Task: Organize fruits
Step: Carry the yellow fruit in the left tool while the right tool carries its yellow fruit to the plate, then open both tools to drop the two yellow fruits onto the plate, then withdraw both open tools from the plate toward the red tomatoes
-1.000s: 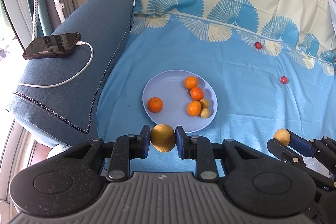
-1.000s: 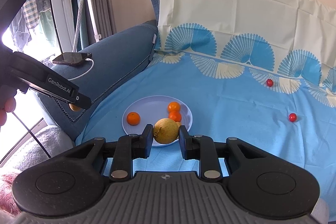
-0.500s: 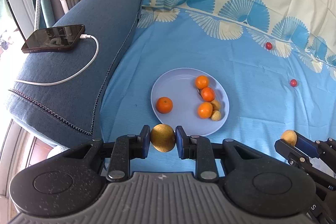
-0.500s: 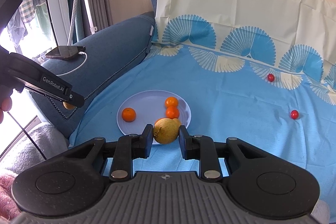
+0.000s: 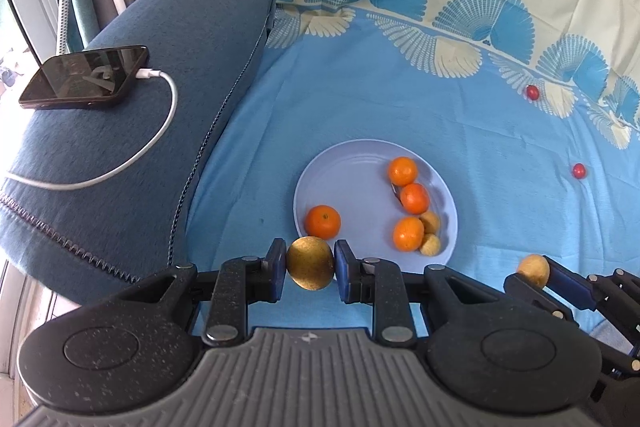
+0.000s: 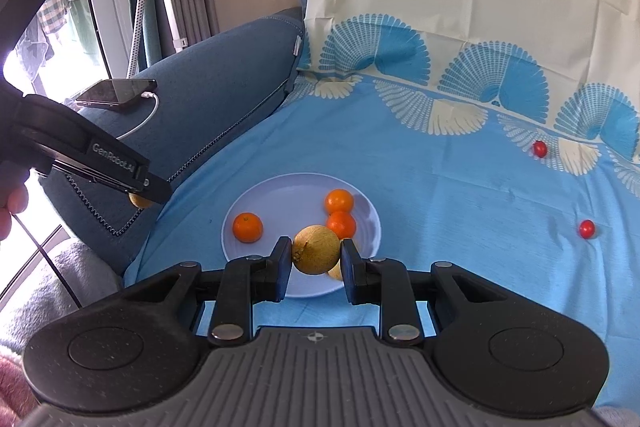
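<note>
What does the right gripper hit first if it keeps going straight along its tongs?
Most likely the plate. The right gripper, shut on a yellow fruit, points down toward it, and the nearest things ahead look like the small yellow fruit and the orange. Depth is uncertain.

- Left tool, carrying its brown fruit, has advanced to the plate near rim.
- Right tool, carrying its yellow fruit, now hangs over the plate.
</note>
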A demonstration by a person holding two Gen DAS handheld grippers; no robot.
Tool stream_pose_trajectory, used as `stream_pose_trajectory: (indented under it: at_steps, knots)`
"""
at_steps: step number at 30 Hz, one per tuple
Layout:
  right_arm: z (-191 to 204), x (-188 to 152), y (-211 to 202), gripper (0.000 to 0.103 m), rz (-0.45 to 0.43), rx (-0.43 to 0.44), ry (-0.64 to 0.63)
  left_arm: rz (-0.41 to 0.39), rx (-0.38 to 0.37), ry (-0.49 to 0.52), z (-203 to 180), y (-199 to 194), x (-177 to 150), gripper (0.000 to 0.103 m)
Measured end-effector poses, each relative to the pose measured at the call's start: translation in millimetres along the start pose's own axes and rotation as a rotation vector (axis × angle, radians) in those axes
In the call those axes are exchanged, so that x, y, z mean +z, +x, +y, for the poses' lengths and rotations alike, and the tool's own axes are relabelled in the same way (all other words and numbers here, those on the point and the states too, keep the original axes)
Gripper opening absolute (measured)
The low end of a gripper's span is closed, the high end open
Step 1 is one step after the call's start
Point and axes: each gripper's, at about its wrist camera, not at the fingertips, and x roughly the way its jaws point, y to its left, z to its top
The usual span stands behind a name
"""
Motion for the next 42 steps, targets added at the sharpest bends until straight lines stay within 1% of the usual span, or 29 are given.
stream_pose_trajectory:
  at_steps: [10,13,16,22,23,24,25,26,27,28,29,30,33,36,40,42]
  knots:
    - [-2.1,13.0,56.0,0.027,0.053,0.015,-0.001,0.062,0.007,0.026,-7.6,55.4,23.2,0.028]
    - [-4.3,14.2,75.6,0.027,0.079,0.023,0.002,0.074,0.016,0.040,-11.4,74.7,27.3,0.028]
    - [-5.1,14.1,95.1,0.027,0.110,0.027,-0.006,0.104,0.021,0.048,-14.6,95.4,31.4,0.028]
    - [-5.2,11.9,128.8,0.027,0.167,0.020,-0.022,0.132,0.030,0.086,-19.4,126.5,33.3,0.028]
    - [-4.7,11.6,132.5,0.028,0.172,0.021,-0.025,0.130,0.023,0.089,-19.6,129.6,33.3,0.032]
    - [-4.5,11.1,136.5,0.028,0.178,0.026,-0.030,0.126,0.022,0.097,-19.2,131.3,33.5,0.039]
    - [-4.4,10.8,139.0,0.028,0.181,0.034,-0.037,0.118,0.029,0.102,-18.7,131.4,33.6,0.064]
    - [-4.3,11.4,140.0,0.030,0.177,0.039,-0.038,0.106,0.040,0.103,-18.1,130.6,33.6,0.096]
    - [-4.6,12.7,140.2,0.043,0.172,0.042,-0.040,0.087,0.056,0.103,-17.1,128.4,33.6,0.103]
    - [-4.8,13.9,138.7,0.053,0.168,0.041,-0.040,0.055,0.067,0.103,-15.1,123.5,32.7,0.103]
    - [-5.4,15.4,135.5,0.072,0.160,0.037,-0.037,0.036,0.069,0.113,-13.9,118.0,31.4,0.103]
    - [-5.3,16.8,130.5,0.082,0.150,0.033,-0.034,0.027,0.068,0.125,-12.1,113.3,30.8,0.103]
    - [-2.9,17.6,111.7,0.091,0.140,0.036,-0.048,0.014,0.085,0.123,-3.1,96.8,25.5,0.103]
    - [-0.6,13.3,89.3,0.098,0.146,0.021,-0.031,0.013,0.087,0.112,1.3,74.6,12.4,0.103]
    - [5.5,2.9,59.7,0.101,0.160,0.002,0.015,0.020,0.094,0.077,5.4,47.2,-3.5,0.103]
    - [8.3,-1.4,45.6,0.102,0.152,-0.012,0.036,0.018,0.093,0.060,7.3,34.4,-11.5,0.103]
